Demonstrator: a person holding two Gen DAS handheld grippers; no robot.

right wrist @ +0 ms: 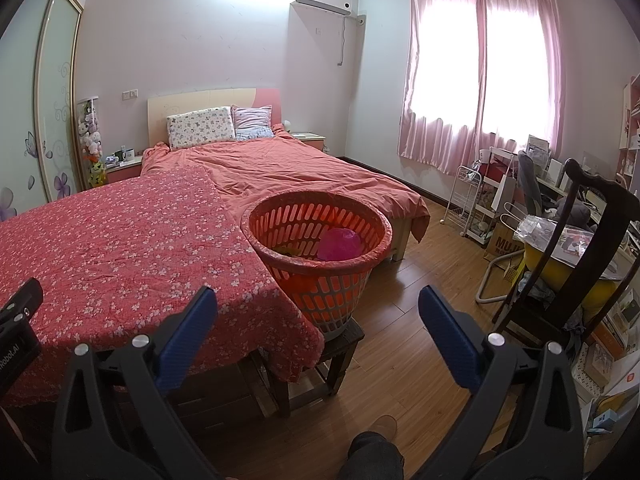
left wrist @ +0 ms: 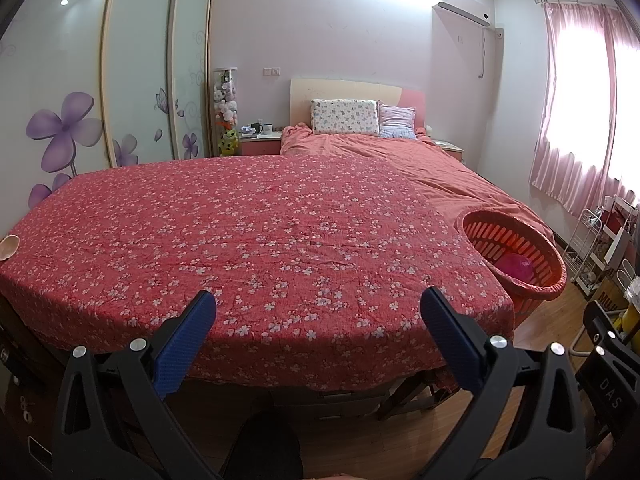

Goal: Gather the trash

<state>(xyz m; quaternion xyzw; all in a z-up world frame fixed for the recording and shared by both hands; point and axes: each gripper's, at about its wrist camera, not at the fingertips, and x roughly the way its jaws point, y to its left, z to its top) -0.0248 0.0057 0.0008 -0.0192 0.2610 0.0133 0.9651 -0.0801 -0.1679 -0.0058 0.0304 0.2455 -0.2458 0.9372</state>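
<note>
1. While both tools, left tool [left wrist: 318,322] and right tool [right wrist: 316,320], gape wide and empty, the small pale shell-like scrap [left wrist: 9,247] lies far left on the floral-clothed worktop [left wrist: 240,240].
2. Left tool is nearer; the orange slotted plastic basket [right wrist: 320,264] sits right.

Each hand-held gripper [left wrist: 320,320] [right wrist: 318,320] has black arms, blue textured pads, silver screws.

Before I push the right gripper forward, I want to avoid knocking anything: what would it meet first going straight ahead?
Probably the orange basket, standing on a dark stool just ahead of the open right gripper. Depth is unclear, but its wall lies between the fingers' line.
</note>
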